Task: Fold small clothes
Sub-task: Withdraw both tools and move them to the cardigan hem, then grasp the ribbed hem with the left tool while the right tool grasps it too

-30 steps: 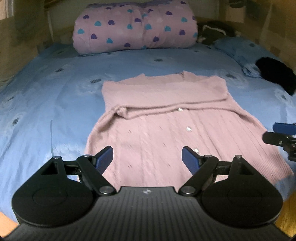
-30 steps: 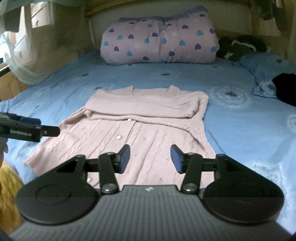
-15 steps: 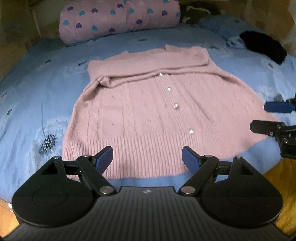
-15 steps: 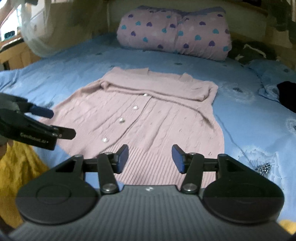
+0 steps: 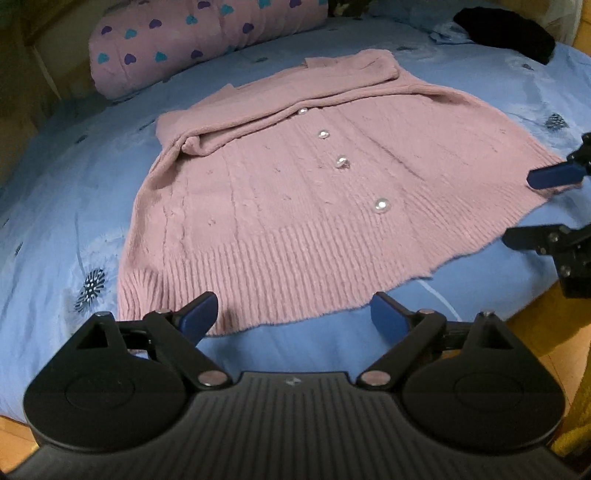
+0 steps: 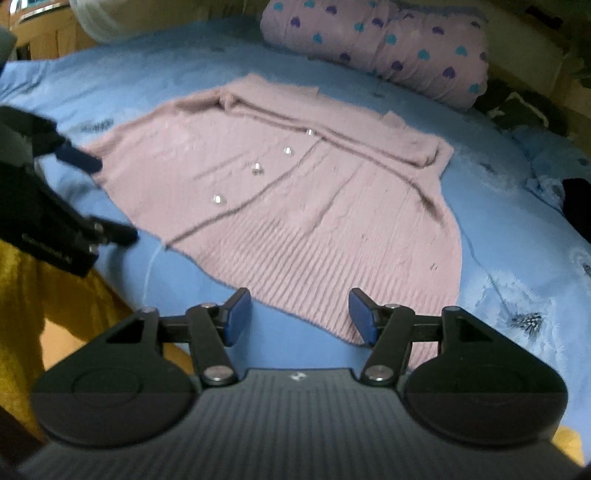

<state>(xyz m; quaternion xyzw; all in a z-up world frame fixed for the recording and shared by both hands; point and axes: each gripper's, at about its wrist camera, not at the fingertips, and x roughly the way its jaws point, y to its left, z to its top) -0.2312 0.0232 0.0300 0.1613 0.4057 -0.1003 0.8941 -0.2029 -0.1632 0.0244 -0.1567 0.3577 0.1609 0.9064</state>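
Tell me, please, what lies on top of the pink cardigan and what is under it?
On the pink cardigan its own sleeves lie folded across the chest, hiding the part beneath them. Under it is the blue bedsheet; the sheet directly below the knit is covered and cannot be seen.

Both tools lowered toward cardigan (image 5: 295, 206) hem; jaws opening, empty.

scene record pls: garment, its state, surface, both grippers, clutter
garment: pink knit cardigan, buttons up
state: flat, sleeves folded across the chest
surface: blue bedsheet
left gripper: opening, nothing between the fingers, at the hem's left corner
right gripper: opening, nothing held, at the hem's right corner
clutter: heart-print rolled quilt, black cloth
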